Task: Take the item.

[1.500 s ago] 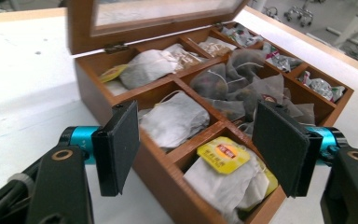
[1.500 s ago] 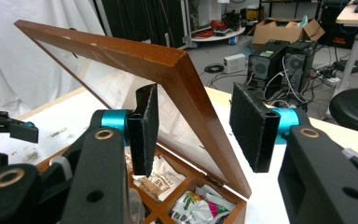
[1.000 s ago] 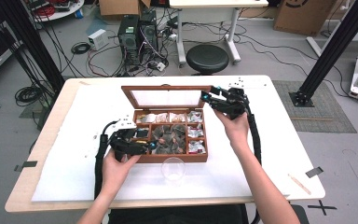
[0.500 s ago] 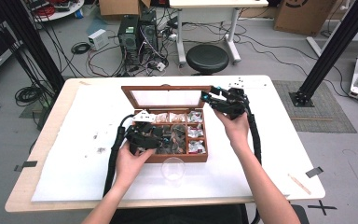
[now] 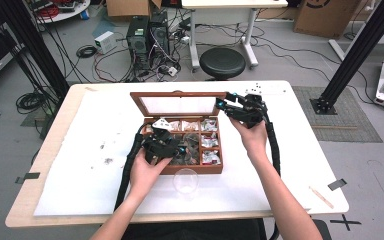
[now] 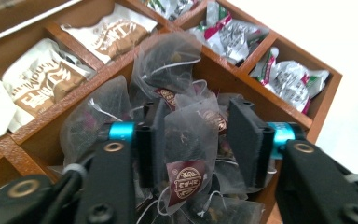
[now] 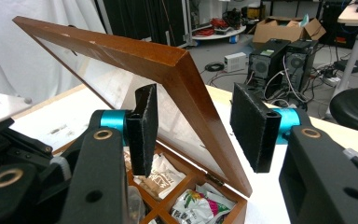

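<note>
A wooden tea box (image 5: 195, 170) stands mid-table with its glass lid (image 5: 177, 94) raised. My left gripper (image 5: 174, 149) hangs over the middle compartments. In the left gripper view it (image 6: 193, 135) is open, its jaws on either side of a mesh pyramid tea bag (image 6: 186, 140) with a red-brown tag, on a pile of similar bags. My right gripper (image 5: 221, 106) is at the lid's right corner. In the right gripper view it (image 7: 198, 126) is open, and the lid's wooden frame (image 7: 186, 88) passes between the pads without being clamped.
A clear glass cup (image 5: 186, 181) stands on the white sheet (image 5: 95, 165) just in front of the box. Other compartments hold paper sachets (image 6: 37, 88) and foil packets (image 6: 289, 79). A thin wooden stick (image 5: 322, 196) lies at the front right. A black stool (image 5: 222, 62) stands behind the table.
My left gripper has moved right, from the sheet left of the box to over its middle compartments and around a tea bag. The right gripper has stayed at the lid.
</note>
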`<state>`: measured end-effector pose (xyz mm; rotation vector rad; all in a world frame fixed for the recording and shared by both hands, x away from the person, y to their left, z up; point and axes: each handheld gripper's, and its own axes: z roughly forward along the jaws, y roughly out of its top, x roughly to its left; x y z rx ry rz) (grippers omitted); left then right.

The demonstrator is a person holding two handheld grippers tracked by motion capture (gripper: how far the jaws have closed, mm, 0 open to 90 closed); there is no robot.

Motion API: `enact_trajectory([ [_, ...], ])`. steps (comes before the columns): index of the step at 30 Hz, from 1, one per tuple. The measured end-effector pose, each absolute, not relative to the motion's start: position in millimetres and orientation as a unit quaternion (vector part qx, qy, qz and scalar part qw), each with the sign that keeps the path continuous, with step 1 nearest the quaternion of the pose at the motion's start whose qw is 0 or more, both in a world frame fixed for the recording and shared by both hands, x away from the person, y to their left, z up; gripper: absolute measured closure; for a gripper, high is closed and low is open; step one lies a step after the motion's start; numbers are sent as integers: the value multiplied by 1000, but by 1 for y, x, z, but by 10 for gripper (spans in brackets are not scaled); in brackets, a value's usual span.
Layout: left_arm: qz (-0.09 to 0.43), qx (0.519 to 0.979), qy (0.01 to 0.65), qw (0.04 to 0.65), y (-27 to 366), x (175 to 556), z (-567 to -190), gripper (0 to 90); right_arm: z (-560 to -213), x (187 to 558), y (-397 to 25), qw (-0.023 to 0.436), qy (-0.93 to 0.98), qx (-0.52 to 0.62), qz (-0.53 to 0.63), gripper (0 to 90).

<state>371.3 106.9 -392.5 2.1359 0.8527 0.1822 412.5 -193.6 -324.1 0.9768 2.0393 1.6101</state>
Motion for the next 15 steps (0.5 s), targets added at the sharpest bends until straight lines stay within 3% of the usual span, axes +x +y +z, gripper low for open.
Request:
enact_trajectory([
  [8,77,852,315,412,110,368,-390,871,-324,412,-194,181,723,346,570,530],
  [15,80,843,312,431,117,367,-386,888,-324,413,-194,182,722,347,571,529],
])
